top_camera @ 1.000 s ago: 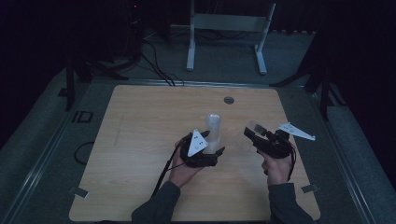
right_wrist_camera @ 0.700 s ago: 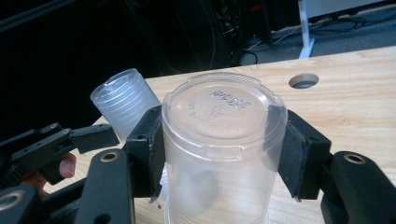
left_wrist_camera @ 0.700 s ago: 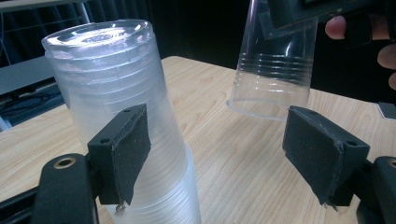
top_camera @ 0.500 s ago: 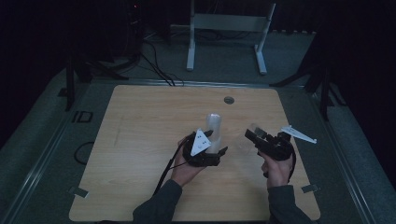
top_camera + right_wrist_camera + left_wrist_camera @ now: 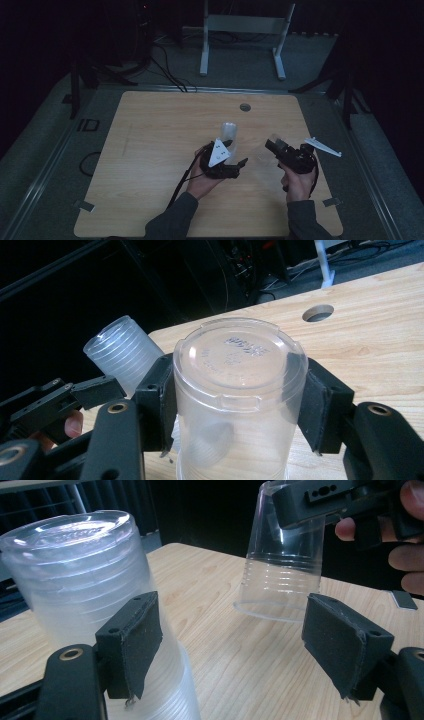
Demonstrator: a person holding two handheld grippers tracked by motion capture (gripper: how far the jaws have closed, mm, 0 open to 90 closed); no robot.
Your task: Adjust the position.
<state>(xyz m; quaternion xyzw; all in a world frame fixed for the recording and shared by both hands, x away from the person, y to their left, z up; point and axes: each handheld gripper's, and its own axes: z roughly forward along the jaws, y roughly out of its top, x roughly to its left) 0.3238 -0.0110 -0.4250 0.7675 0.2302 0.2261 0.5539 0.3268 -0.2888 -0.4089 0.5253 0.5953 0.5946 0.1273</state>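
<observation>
The right gripper (image 5: 235,405) pinched one clear cup (image 5: 240,395); squeezed harder, it could buckle. The left gripper (image 5: 240,645), wide open, might topple the cup stack (image 5: 85,595) beside it.

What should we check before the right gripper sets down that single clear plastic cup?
1. Right gripper clamped on the single clear plastic cup, both pads touching its walls: ok.
2. Cup upside down, closed base up: ok.
3. Cup free of the stack of clear plastic cups: ok, a gap shows between them.
4. Left gripper steadying the stack: not ok, jaws open, one pad beside it.
5. Bare wooden table under the cup: ok.
6. Cup rim touching the table: cannot tell.
</observation>
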